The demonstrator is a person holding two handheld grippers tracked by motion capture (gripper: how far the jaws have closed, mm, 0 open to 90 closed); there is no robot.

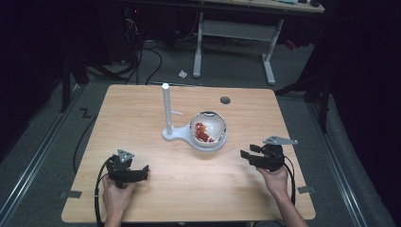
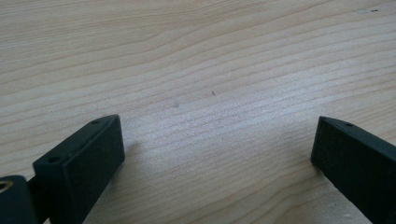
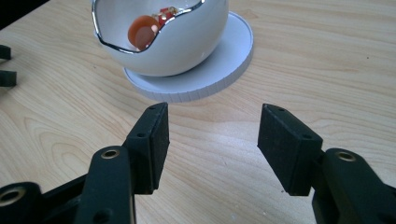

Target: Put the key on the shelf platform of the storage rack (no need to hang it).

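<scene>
Left tongs [image 1: 142, 172] wide over bare surface [image 1: 236, 184], right tongs [image 1: 247, 152] wide, near white bowl [image 1: 208, 126] holding red pieces [image 1: 203, 132]

no readable text or labels

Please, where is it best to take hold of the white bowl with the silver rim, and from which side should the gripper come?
Probably the wavy silver rim of the white bowl, on its near right side. The round body looks too wide for the jaws, while the thin wall fits between them. The right gripper is open and faces it. The white post blocks the left side.
</scene>
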